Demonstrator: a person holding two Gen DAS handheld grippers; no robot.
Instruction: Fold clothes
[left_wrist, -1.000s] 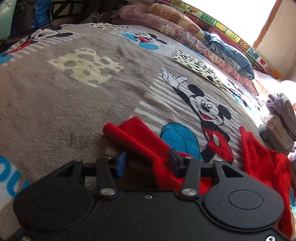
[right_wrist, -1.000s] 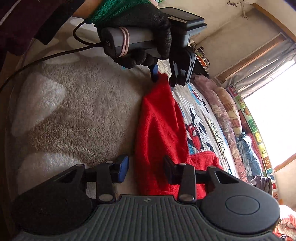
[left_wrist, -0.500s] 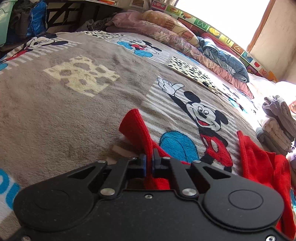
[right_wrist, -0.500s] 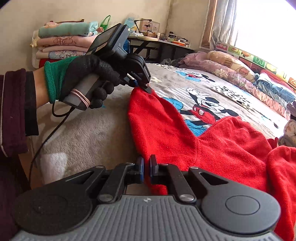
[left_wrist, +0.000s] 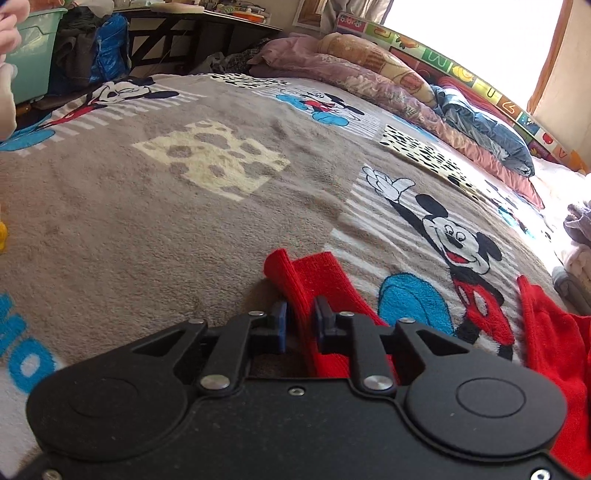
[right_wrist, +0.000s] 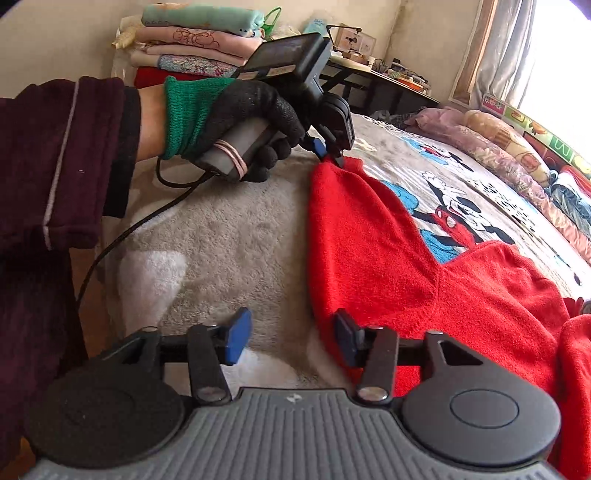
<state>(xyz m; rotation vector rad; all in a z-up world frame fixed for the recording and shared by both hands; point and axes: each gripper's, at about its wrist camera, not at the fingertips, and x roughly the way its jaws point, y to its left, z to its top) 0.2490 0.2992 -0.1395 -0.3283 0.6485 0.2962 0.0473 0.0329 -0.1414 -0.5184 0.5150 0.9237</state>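
A red fleece garment (right_wrist: 369, 240) lies spread on the grey cartoon blanket (left_wrist: 147, 221) of a bed. In the left wrist view one folded edge of the red garment (left_wrist: 317, 280) runs up between the blue pads of my left gripper (left_wrist: 301, 323), which stand slightly apart, open. The right wrist view shows that left gripper (right_wrist: 328, 153) at the garment's far corner, held by a gloved hand (right_wrist: 229, 110). My right gripper (right_wrist: 290, 336) is wide open at the garment's near edge, its right pad (right_wrist: 343, 334) just touching the cloth.
Pillows and rolled bedding (left_wrist: 369, 70) line the far side under the window. Folded clothes (right_wrist: 192, 48) are stacked by the wall, more folded items (left_wrist: 576, 258) at the bed's right. A dark table (left_wrist: 207, 22) and green bin (left_wrist: 33, 48) stand behind. A cable (right_wrist: 122, 232) trails from the hand.
Half a second ago both grippers were shut on the red garment's edge. Both have since opened and let it go, the right one wide, and the cloth rests on the blanket.
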